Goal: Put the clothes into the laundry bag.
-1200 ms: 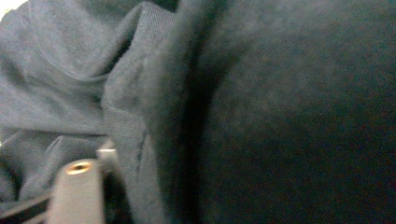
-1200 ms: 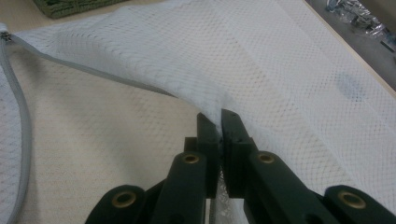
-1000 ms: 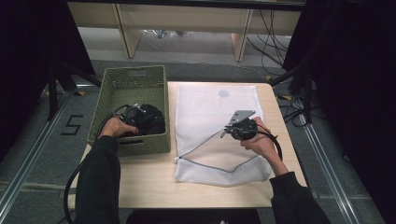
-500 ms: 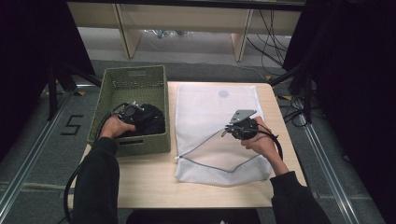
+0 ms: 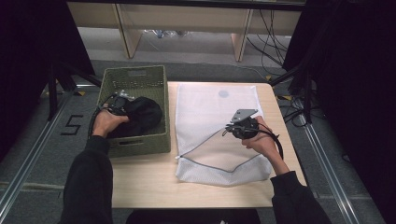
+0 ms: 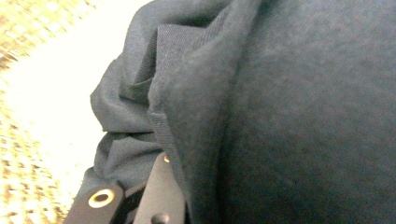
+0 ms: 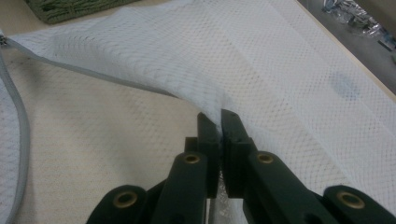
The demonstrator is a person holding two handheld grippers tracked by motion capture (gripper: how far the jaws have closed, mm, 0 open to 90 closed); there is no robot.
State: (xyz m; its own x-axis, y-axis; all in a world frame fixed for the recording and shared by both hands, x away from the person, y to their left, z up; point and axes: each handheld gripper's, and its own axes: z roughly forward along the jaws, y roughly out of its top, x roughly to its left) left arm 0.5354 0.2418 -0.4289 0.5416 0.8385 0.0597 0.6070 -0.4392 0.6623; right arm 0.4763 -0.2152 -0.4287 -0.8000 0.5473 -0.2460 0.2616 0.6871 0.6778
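Right hand-held gripper [image 7: 219,122] pinches a fold of the white mesh bag [image 5: 212,121], its jaws pressed together on the netting and lifting the upper layer off the lower one. Across the bag's near end a grey zipper [image 5: 219,165] runs open, so the mouth gapes toward the person. The bag lies flat on the counter [image 5: 144,182], to the right of the green basket [image 5: 159,88], and a small grey mark shows near its far end. Left hand-held gripper [image 5: 122,103] sits inside the basket against a dark cloth [image 6: 289,112]; the fabric is navy, soft and bunched, with a ribbed hem folded over. One jaw shows at the cloth's edge, and I cannot tell whether the jaws are closed on it.
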